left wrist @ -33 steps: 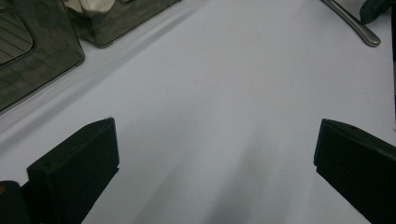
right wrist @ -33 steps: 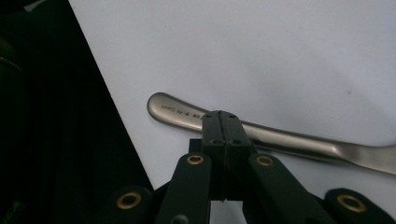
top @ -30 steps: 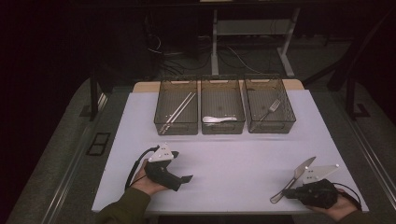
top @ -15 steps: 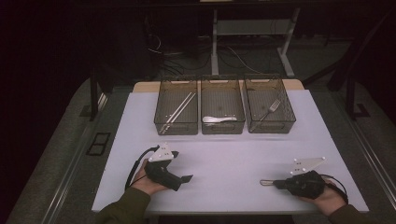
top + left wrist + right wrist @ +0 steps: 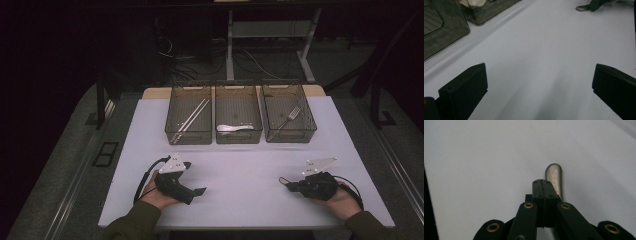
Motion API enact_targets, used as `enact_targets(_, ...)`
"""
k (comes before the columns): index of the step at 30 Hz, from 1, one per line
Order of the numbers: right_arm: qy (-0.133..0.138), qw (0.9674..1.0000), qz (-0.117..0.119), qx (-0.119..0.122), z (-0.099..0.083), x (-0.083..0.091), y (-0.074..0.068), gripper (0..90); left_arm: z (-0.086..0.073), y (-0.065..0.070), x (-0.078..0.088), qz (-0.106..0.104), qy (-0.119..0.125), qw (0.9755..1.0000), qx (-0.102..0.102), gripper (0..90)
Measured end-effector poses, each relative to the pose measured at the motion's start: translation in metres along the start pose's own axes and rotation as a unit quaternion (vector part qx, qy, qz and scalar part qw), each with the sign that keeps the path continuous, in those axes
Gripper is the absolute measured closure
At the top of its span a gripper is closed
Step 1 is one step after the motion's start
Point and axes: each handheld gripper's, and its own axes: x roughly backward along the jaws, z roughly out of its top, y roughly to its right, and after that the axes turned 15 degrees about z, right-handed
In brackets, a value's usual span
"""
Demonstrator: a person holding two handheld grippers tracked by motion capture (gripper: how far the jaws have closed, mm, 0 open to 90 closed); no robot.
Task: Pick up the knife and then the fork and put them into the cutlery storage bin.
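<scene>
Gripping a metal handle (image 5: 554,178), right tongs (image 5: 543,185) closed; left tongs (image 5: 536,82) wide.

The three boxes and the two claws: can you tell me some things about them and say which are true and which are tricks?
1. The left claw is wide open over bare table. True.
2. The right claw is open and empty. False: its jaws are shut together, with a metal handle sticking out beside them.
3. The fork lies in the right box. True.
4. The middle box holds the chopsticks. False: it holds a white spoon; the chopsticks lie in the left box.
5. The three boxes stand in a row at the far side of the table. True.
</scene>
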Motion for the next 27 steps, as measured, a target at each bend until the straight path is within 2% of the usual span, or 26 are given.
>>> enact_targets(2,0.006,0.9999,0.011,-0.004,0.001,0.004,-0.001,89.6,0.000,0.000,0.000,0.000,0.001,1.0000,-0.002,0.0)
enact_targets(5,0.010,0.9998,0.014,-0.004,0.005,0.014,-0.004,80.7,0.000,0.001,0.000,-0.001,-0.001,1.0000,0.001,0.0)
enact_targets(7,0.006,1.0000,0.005,0.004,0.007,0.022,-0.004,77.5,0.000,0.001,0.000,-0.001,-0.002,1.0000,0.001,0.0)
enact_targets(10,-0.016,0.9999,0.001,-0.005,0.009,0.030,-0.001,71.8,0.000,0.001,0.000,-0.001,-0.003,1.0000,0.001,0.0)
enact_targets(15,-0.068,0.9973,-0.026,-0.010,0.009,0.037,0.003,69.0,0.000,0.000,0.000,-0.002,-0.004,1.0000,-0.003,0.0)
enact_targets(18,-0.100,0.9943,-0.035,-0.012,0.010,0.040,0.004,69.4,0.000,0.000,0.000,-0.003,-0.003,1.0000,-0.006,0.0)
enact_targets(21,-0.139,0.9895,-0.039,-0.003,0.011,0.039,0.003,70.4,0.000,0.000,-0.001,-0.004,-0.005,1.0000,-0.002,0.0)
enact_targets(27,-0.192,0.9807,-0.031,0.013,0.013,0.033,0.005,71.3,0.000,0.000,-0.001,-0.005,-0.006,1.0000,-0.003,0.0)
